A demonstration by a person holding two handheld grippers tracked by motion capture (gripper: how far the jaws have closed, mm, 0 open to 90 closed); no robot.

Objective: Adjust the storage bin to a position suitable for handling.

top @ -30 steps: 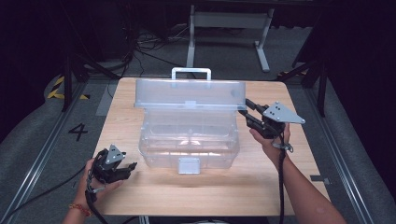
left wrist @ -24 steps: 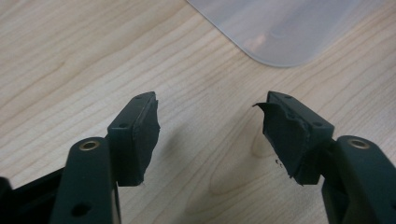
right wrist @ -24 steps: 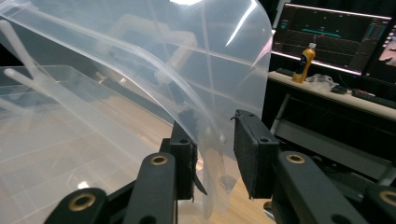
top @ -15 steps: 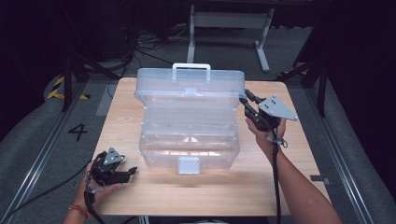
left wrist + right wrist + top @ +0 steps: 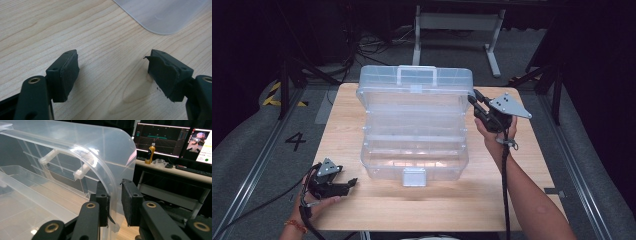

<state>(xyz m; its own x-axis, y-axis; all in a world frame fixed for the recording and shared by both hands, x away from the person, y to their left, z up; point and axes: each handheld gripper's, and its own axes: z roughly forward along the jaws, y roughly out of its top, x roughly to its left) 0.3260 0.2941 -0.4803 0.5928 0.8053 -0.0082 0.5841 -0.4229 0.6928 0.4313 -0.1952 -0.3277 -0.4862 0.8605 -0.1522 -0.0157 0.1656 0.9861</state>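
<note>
Found a transparent plastic toolbox (image 5: 414, 150) standing mid-way on a light wooden table (image 5: 452, 210), front white latch (image 5: 414, 176) facing the person. Saw its clear hinged lid (image 5: 414, 82) swung up and back, nearly upright, with the moulded carry handle (image 5: 417, 75) on the far side and the stepped inner trays laid open below.

Located the right gripper (image 5: 472, 97) at the right end of that raised lid, held up off the table by the right hand (image 5: 497, 135). In the right gripper view, caught the right gripper (image 5: 115, 200) straddling the curved rim of the lid (image 5: 87, 150): jaws just been closing, one pad (image 5: 103, 202) flat against the plastic, the other a sliver off it, so not clamped, only set around the edge. Beyond it, made out a desk with lit monitors (image 5: 160, 140) and a yellow bottle (image 5: 151, 151).

Located the left gripper (image 5: 352, 182) low over the table near the box's front left corner, well apart from the lid, jaws pointing towards the box. In the left gripper view, saw the left gripper (image 5: 112, 72) released, jaws just been opening, spread wide with only bare wood (image 5: 75, 25) between them; a rounded corner of the clear box (image 5: 162, 15) lay just ahead, untouched
</note>
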